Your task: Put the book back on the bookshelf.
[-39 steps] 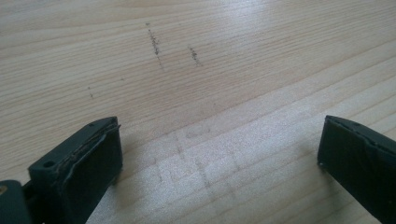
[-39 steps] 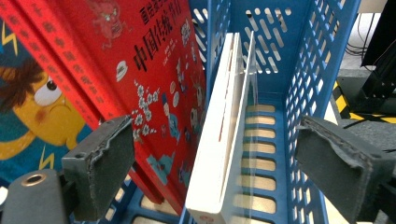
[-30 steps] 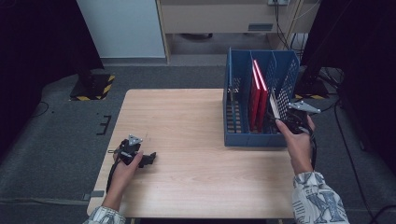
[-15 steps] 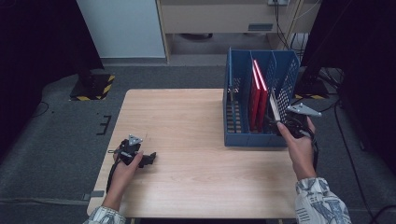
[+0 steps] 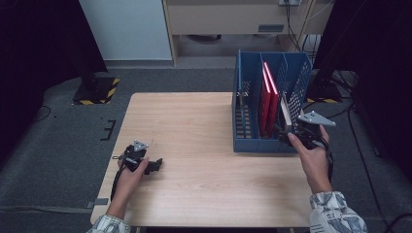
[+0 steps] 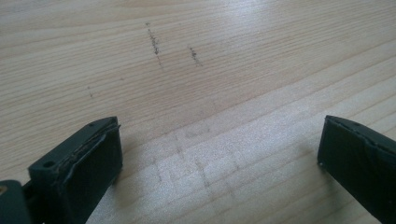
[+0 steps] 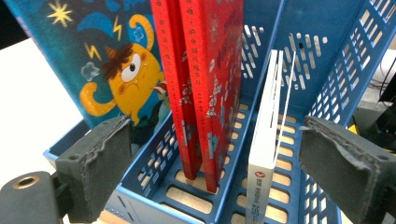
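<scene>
White book stands upright, thin, in blue rack beside red books.

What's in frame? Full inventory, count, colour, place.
Table: 1, light wood, centre.
File rack: 1, blue, perforated, table's right side.
Red books: 2, red, upright in the rack's middle slot.
White book: 1, white, upright in the slot right of the red ones.
Cartoon book: 1, blue with a yellow monster, upright in the leftmost slot.
Left gripper: 1, black, open, resting on the table's left near edge.
Right gripper: 1, black, open, at the rack's near right end, facing the white book.
</scene>
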`<state>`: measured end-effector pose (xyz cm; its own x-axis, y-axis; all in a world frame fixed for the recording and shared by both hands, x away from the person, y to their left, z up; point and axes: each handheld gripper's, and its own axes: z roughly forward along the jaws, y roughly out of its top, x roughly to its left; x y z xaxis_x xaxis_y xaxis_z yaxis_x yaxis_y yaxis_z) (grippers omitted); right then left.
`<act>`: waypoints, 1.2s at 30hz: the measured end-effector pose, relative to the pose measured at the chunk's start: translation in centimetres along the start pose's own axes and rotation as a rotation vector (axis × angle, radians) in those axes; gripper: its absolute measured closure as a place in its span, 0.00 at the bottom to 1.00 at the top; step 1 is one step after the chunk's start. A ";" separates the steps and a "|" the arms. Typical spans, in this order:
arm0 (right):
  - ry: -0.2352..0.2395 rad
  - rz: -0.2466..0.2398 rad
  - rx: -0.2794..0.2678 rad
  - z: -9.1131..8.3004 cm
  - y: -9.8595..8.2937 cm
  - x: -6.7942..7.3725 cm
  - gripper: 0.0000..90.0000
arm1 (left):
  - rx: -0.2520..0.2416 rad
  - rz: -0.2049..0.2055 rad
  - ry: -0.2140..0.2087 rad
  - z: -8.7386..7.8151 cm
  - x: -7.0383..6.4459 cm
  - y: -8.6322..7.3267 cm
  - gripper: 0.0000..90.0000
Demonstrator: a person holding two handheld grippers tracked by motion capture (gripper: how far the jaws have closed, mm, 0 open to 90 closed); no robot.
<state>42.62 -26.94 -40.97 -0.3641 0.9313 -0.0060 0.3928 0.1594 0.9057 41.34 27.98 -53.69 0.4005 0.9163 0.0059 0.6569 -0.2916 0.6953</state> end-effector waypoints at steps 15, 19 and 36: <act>0.063 -0.040 -0.007 -1.2 -0.3 2.4 0.10 | 0.000 -0.001 0.000 0.0 0.0 0.0 0.00; 0.087 -0.062 -0.006 -1.3 -0.3 3.3 0.10 | 0.000 -0.001 0.000 0.0 0.0 0.0 0.00; 0.213 -0.138 0.053 -0.8 -2.1 8.4 0.09 | 0.000 -0.001 0.001 0.0 -0.1 0.0 0.00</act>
<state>38.06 -19.69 -42.62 -0.5844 0.8108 -0.0334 0.3691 0.3022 0.8789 41.29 27.92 -53.69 0.3993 0.9168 0.0055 0.6573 -0.2904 0.6955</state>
